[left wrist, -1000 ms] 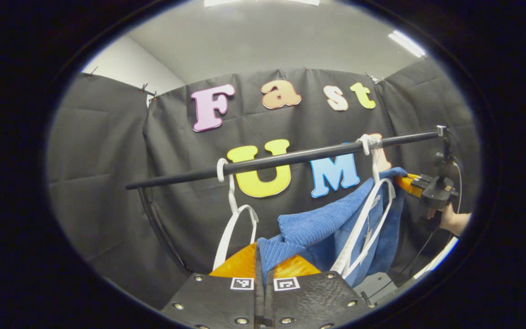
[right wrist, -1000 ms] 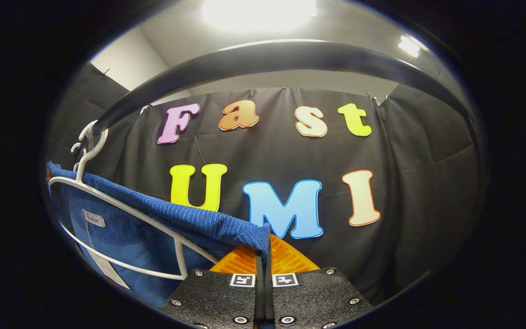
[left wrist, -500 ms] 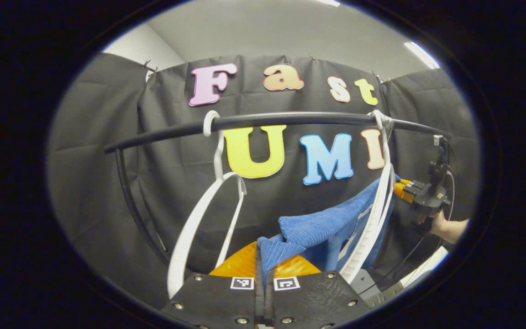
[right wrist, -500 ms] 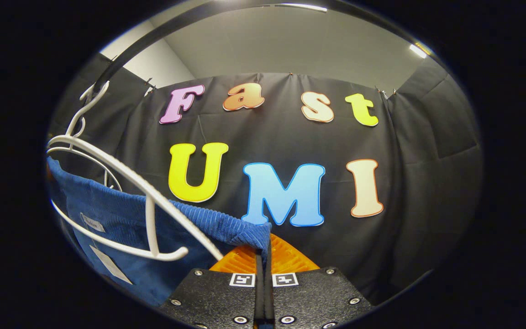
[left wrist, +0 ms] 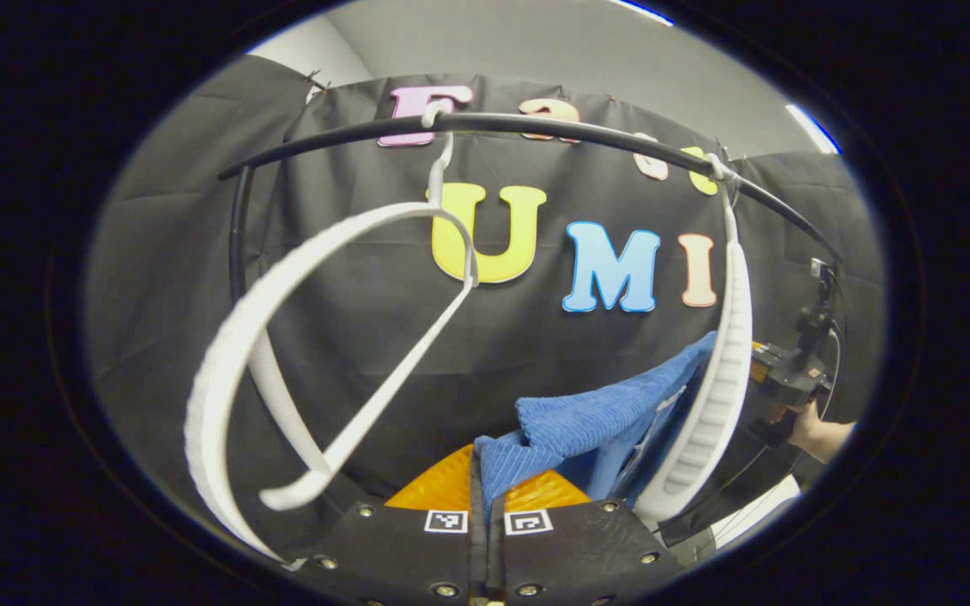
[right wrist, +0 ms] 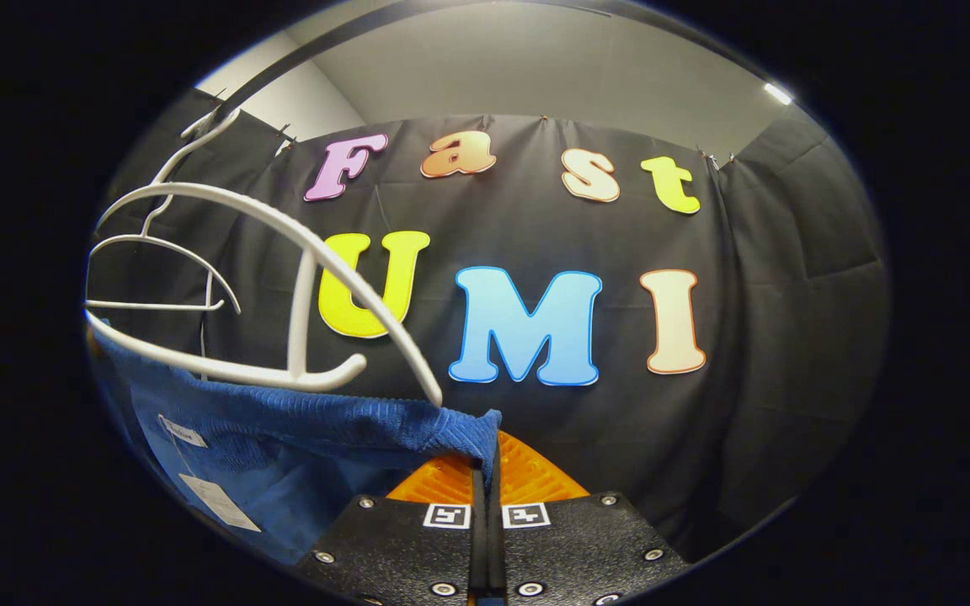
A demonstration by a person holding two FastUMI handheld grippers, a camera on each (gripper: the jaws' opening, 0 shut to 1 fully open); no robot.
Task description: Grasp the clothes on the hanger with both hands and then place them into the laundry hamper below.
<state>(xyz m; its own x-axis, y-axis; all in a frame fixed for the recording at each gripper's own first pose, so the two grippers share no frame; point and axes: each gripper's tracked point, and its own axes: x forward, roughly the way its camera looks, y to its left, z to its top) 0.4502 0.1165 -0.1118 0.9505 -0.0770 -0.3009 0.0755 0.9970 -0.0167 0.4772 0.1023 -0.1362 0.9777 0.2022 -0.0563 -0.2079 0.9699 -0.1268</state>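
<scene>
Blue garment (left wrist: 573, 425) pinched in left tool (left wrist: 485, 484) and right tool (right wrist: 485, 475), left gripper view adding black rail (left wrist: 535, 126), right gripper view its white tag (right wrist: 220, 501)

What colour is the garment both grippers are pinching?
Blue, with a ribbed corduroy-like texture; the blue garment shows best in the right gripper view.

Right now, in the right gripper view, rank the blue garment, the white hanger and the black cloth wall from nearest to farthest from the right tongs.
1. Blue garment: pinched in the right tongs, trailing left.
2. White hanger: just above the garment, upper left.
3. Black cloth wall: farthest, straight ahead.
</scene>
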